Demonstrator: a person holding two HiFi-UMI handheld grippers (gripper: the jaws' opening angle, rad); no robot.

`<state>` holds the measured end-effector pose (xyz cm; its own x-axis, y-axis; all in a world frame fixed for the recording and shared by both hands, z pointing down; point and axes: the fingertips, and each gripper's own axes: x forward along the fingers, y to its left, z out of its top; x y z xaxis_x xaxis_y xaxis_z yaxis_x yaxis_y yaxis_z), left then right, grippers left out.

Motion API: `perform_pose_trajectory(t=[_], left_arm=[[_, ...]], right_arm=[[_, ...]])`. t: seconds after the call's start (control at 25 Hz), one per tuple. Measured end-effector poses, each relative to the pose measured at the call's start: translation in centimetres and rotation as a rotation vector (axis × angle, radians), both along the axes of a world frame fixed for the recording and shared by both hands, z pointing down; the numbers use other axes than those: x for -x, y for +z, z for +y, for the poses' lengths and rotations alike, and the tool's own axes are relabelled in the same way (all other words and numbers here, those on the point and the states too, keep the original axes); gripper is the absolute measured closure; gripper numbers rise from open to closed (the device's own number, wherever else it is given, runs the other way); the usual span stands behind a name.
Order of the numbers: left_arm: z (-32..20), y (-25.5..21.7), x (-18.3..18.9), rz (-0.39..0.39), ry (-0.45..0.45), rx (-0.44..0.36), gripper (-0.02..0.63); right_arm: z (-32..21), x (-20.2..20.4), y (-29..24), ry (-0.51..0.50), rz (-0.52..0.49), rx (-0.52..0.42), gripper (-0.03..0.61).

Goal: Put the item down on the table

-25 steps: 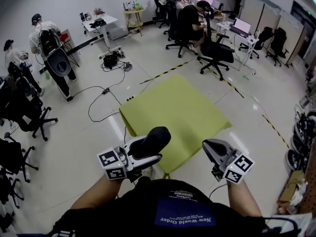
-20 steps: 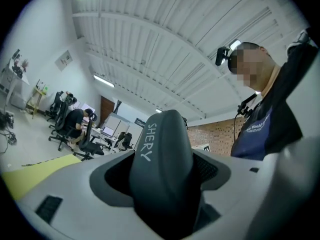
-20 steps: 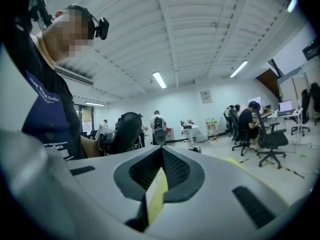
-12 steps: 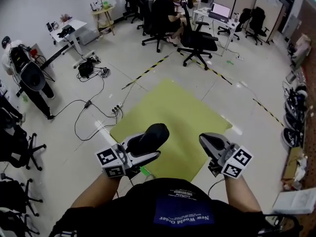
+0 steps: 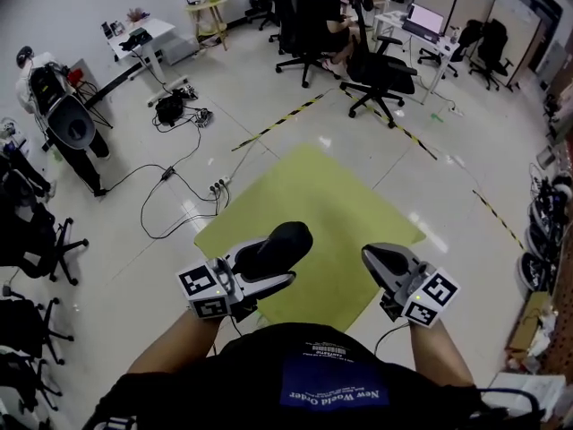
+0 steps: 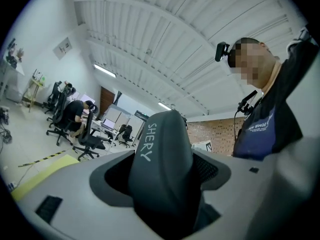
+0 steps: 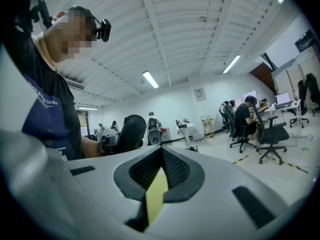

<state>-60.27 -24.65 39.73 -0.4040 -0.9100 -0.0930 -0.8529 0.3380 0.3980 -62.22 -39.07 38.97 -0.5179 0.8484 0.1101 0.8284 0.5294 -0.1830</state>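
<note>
The person wore a black short-sleeved T-shirt (image 5: 260,358) with a navy blue chest panel (image 5: 336,386) lettered in white; a small black head-mounted camera (image 7: 103,29) was fitted. The left gripper (image 5: 279,272) and right gripper (image 5: 371,258) had light grey moulded shells; each bore a white cube with black square markers (image 5: 204,294); a thin black cable (image 5: 388,332) left the right gripper.

Head view steeply down onto table (image 5: 313,206); both gripper views tilt up, sharing ceiling (image 6: 150,34).

item (image 5: 276,247) in left claw (image 5: 267,276), above table (image 5: 304,195) near edge | right claw (image 5: 374,260) to its right, apart
</note>
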Motion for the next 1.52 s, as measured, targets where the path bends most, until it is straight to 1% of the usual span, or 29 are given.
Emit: perform_pose_trajectory(t=[0.12, 0.2, 0.24, 0.32, 0.4, 0.48, 0.56, 0.68, 0.84, 0.88, 1.0, 1.16, 1.28, 1.4, 1.52], left_arm=[[0.1, -0.2, 0.9, 0.002, -0.02, 0.01, 0.265], [-0.1, -1.2, 1.6, 0.0, -0.024, -0.013, 0.266], [-0.1, -1.8, 2.1, -0.009, -0.025, -0.02, 0.266], [0.0, -3.0, 3.4, -0.043, -0.029, -0.004, 0.265], [0.5, -3.8, 5.0, -0.098, -0.037, 0.053, 0.265], [1.1, -3.7, 6.8, -0.153, -0.043, 0.137, 0.265], [1.1, -2.7, 8.5, -0.178, -0.034, 0.209, 0.265], [0.4, 2.1, 11.2, -0.181, -0.007, 0.338, 0.265], [-1.2, 10.2, 14.0, -0.224, 0.055, 0.53, 0.266], [-1.5, 12.3, 14.0, -0.215, 0.08, 0.574, 0.265], [-2.2, 18.8, 12.7, -0.15, 0.17, 0.694, 0.265], [-2.4, 25.9, 13.1, -0.152, 0.239, 0.857, 0.265], [-2.3, 29.5, 12.6, -0.143, 0.268, 0.929, 0.265], [-2.3, 31.6, 11.9, -0.143, 0.293, 0.955, 0.265], [-2.5, 32.8, 11.7, -0.156, 0.303, 0.97, 0.266]], right_arm=[[0.0, 0.8, 0.3, -0.017, 0.002, 0.003, 0.591], [-0.1, 1.2, 0.4, -0.021, 0.001, 0.004, 0.591], [-0.2, 1.5, 0.3, -0.02, -0.001, 0.006, 0.591], [-0.5, 2.0, -0.1, -0.015, -0.009, 0.012, 0.591], [-0.8, 2.4, -0.5, -0.005, -0.019, 0.013, 0.591], [-1.1, 2.8, -0.5, 0.006, -0.022, 0.008, 0.591], [-1.4, 3.2, 0.3, 0.017, -0.018, 0.004, 0.591], [-1.7, 4.3, 2.7, 0.035, -0.002, -0.004, 0.591], [-2.0, 6.8, 6.4, 0.06, 0.015, -0.008, 0.591], [-1.9, 6.9, 7.4, 0.062, 0.029, -0.017, 0.591], [-1.8, 6.7, 10.9, 0.066, 0.099, -0.042, 0.591], [-1.9, 7.7, 15.4, 0.068, 0.134, -0.06, 0.591], [-1.6, 7.5, 17.5, 0.063, 0.173, -0.051, 0.591], [-0.9, 7.1, 18.9, 0.053, 0.198, -0.051, 0.591], [-0.8, 6.8, 19.9, 0.046, 0.218, -0.052, 0.591]])
